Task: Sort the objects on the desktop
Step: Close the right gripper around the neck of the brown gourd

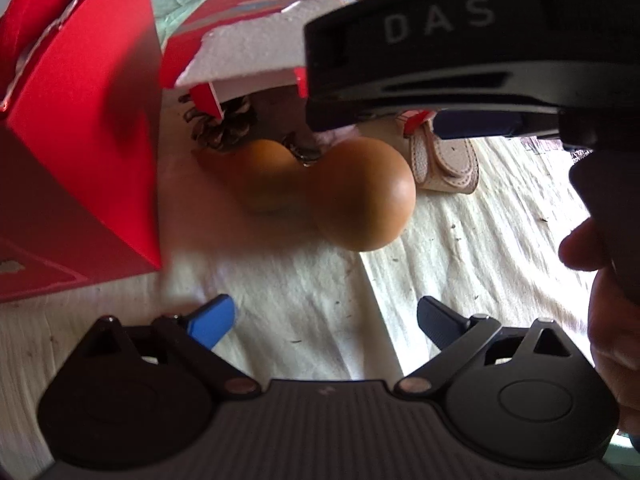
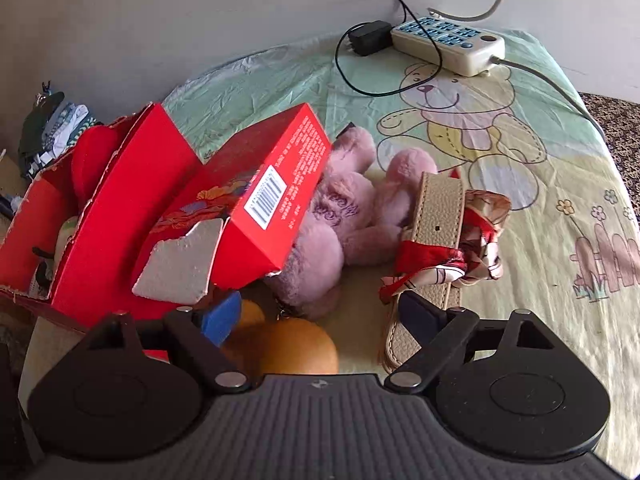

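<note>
Both grippers are converging on a smooth, tan, two-lobed gourd (image 1: 332, 188) lying on the pale wrinkled cloth (image 1: 460, 248), partly under the torn end flap of a tilted red cardboard box (image 2: 256, 200). You are holding the left gripper (image 1: 324, 320) low over the cloth with its jaws spread wide and nothing between them; the gourd lies ahead of its blue left fingertip (image 1: 212, 322), not yet bracketed. You are holding the right gripper (image 2: 320, 316) above the same gourd, jaws likewise spread and empty; seen from the right wrist camera, the gourd's rounded lobe (image 2: 296, 346) sits between and below the fingers, very close to the body of the tool.

Judged from this layout, the step in hand is taking up the gourd. The narrow waist between its lobes is the surest place to close, since the polished lobes are likely to slip out of flat pads. A dark pine cone (image 1: 224, 124) and a small metal clasp (image 1: 302, 152) are lying just behind the gourd, and a beige stitched leather strap (image 2: 436, 216) just beside it, so a deep reach risks catching them. The lilac plush toy (image 2: 344, 216) is resting beyond, against the box. Only one tool needs to close; the other risks knocking the box flap.
</note>
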